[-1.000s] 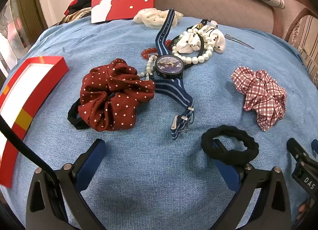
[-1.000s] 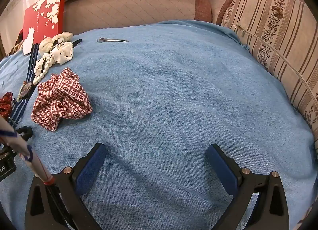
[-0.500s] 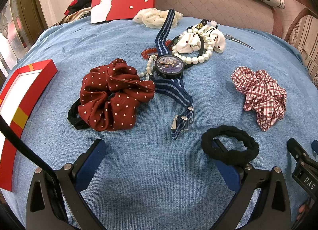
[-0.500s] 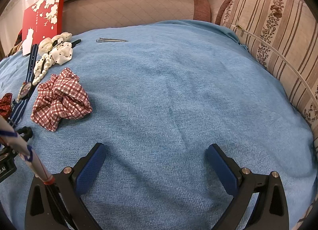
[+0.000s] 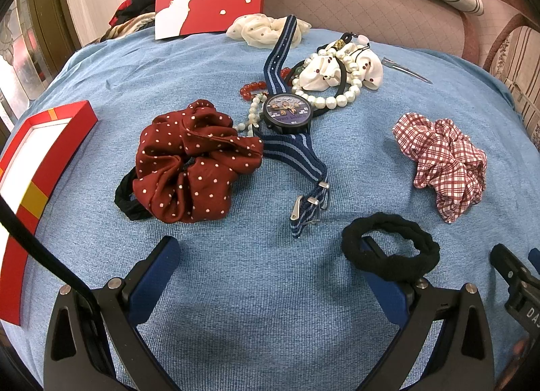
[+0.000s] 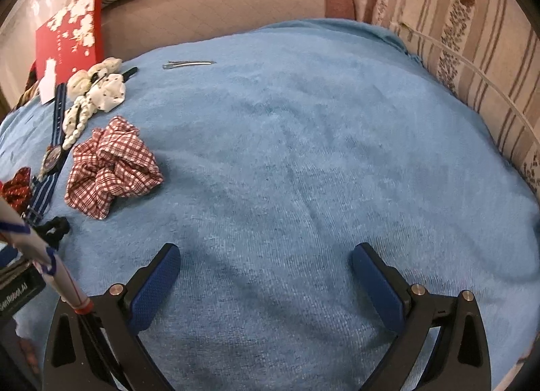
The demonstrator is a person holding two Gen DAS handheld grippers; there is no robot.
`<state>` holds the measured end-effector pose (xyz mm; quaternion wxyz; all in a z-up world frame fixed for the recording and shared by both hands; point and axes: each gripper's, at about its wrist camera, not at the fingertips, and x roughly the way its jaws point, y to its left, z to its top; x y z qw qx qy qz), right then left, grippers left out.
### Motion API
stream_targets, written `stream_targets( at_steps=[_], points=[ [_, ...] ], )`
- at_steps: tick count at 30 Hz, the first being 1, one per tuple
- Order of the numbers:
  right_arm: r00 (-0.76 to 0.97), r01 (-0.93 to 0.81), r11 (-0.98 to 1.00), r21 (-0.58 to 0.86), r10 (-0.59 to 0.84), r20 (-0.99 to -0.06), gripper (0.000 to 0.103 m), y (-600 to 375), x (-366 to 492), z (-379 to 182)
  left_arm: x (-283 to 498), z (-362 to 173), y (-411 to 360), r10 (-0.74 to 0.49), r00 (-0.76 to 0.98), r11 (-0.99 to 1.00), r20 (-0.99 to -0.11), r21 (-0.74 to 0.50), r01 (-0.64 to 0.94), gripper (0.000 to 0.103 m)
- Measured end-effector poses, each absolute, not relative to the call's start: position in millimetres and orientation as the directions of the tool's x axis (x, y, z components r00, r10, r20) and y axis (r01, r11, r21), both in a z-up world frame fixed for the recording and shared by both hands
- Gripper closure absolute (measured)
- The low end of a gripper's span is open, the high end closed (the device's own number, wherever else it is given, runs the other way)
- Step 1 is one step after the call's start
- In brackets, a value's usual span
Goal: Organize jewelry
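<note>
Left tool [image 5: 266,256]: released, fingers spread wide above the blue cover [image 5: 236,306], grasping nothing. A black braided hair tie [image 5: 391,249] lies looped at the tip of its right finger, touching or just over it (I cannot tell which). Right tool [image 6: 266,262]: likewise released and idle, facing a stretch of cover with no jewelry between its fingers.

Task items sit ahead of my left tool. The watch [image 5: 287,114] lies nearest the midline, its striped strap running away from me toward the far edge, buckle end closest. Around its far half are the pearl bracelet [image 5: 341,94] and red beads [image 5: 251,88]; the dotted maroon scrunchie [image 5: 192,161] lies to the left, the plaid scrunchie [image 5: 445,161] to the right. The red box [image 5: 50,154], open, waits at far left.

Judgement: my left hand is the nearer one, and the strap's long axis lines up with my approach, so I would close across it.
</note>
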<state>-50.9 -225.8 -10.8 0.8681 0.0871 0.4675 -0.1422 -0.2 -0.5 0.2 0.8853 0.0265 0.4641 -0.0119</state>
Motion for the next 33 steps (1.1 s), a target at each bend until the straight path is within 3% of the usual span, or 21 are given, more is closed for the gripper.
stream_targets(
  at_steps=[10,20,25,33],
  points=[
    [0.519,0.329,0.944,0.000,-0.181,-0.836,0.000,-222.2,-50.6,-10.6,-1.8,0.0,11.1,-0.072,0.539,0.989,-0.839,0.010,0.148,0.000],
    [0.544,0.338,0.940,0.052,-0.150,-0.825,0.000,-224.8,-59.8,-7.3,-90.9,28.9,26.6,-0.107,0.599,0.990,-0.794,-0.031,0.135,0.000],
    [0.533,0.333,0.943,-0.005,-0.193,-0.824,0.000,-212.9,-70.8,-7.3,-134.0,45.6,51.2,-0.045,0.681,0.996,-0.731,0.018,0.085,0.000],
    [0.539,0.318,0.946,-0.056,-0.230,-0.810,0.000,-196.0,-112.4,-6.8,-169.8,57.0,100.9,0.018,0.712,0.998,-0.702,0.058,0.032,0.000]
  ],
)
